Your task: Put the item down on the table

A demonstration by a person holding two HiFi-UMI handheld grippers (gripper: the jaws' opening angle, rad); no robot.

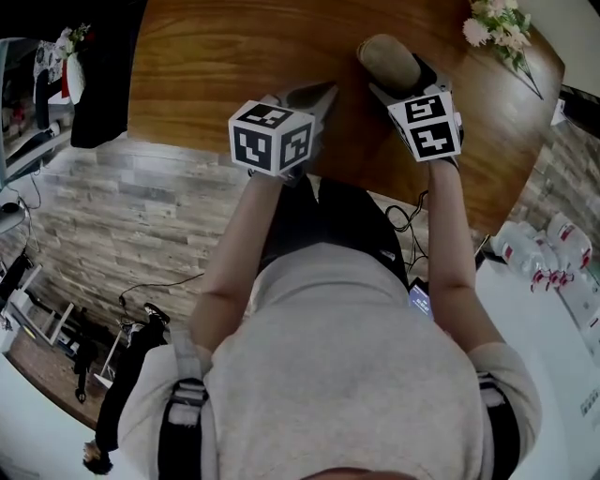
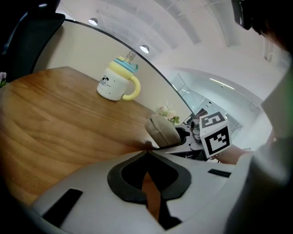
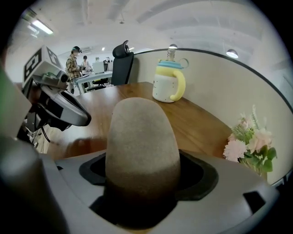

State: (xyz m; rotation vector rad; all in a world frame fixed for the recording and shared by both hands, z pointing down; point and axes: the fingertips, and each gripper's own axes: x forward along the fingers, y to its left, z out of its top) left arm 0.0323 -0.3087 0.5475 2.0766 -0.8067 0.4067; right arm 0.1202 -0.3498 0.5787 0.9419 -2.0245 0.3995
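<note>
Right tool (image 1: pixel 397 81) clamped on the tan rounded item (image 3: pixel 139 141); the jaws grip its lower, darker end, and the domed end sticks out forward past them. Left tool (image 2: pixel 147 154) has its jaws together with nothing between them; only a sliver of wood shows through the gap behind the tips.

The item is held over the table (image 1: pixel 211 66), a little in from the near edge; whether its underside touches the wood I cannot tell.

Handling, as a judgement: the surface is matte and felt-like, so it should grip well against the pads and not slide; it looks light, with some give, and is unlikely to break if set down plainly; the rounded shape could roll or tip once let go, so laying it on its long side seems safer than standing it on end. The present hold at the base leaves the bulk free to meet the wood first.

Room: bare wood lies to the far side and to the left; the yellow-handled cup (image 3: pixel 168 82) stands well apart at the far side; the flowers (image 1: pixel 502 26) sit at the far right edge, also well apart. Nearest neighbour is the left tool, just beside on the left; the curved near edge of the table runs close under both tools, so setting down farther in is the better choice.
</note>
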